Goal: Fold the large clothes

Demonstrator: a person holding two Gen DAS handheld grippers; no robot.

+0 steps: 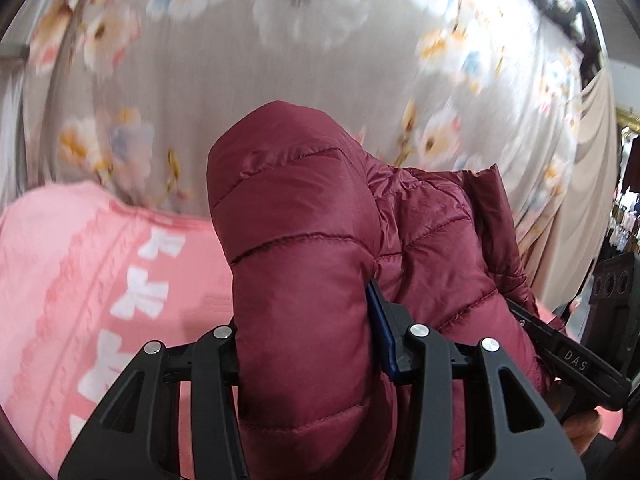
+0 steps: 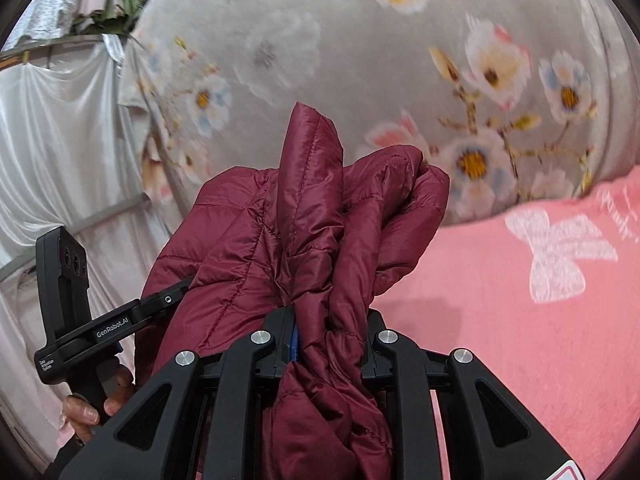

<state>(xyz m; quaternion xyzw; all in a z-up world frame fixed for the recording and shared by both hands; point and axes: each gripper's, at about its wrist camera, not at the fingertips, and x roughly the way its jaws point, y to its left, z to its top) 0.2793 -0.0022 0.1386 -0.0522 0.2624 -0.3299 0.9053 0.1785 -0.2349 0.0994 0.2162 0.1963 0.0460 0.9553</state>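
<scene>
A dark red quilted puffer jacket (image 1: 304,240) is bunched up and held between both grippers above the bed. My left gripper (image 1: 308,336) is shut on a thick padded fold of it. My right gripper (image 2: 328,332) is shut on a gathered bundle of the same jacket (image 2: 312,216). The right gripper also shows at the right edge of the left wrist view (image 1: 572,360), and the left gripper at the left of the right wrist view (image 2: 120,320). The two grippers are close together, side by side. The fingertips are hidden by the fabric.
A pink blanket with white bows (image 1: 80,280) (image 2: 520,300) lies under the jacket. Behind it is a grey sheet with flowers (image 1: 240,60) (image 2: 400,60). White curtains (image 2: 60,140) hang at the left. A clothes rack (image 1: 624,216) stands at far right.
</scene>
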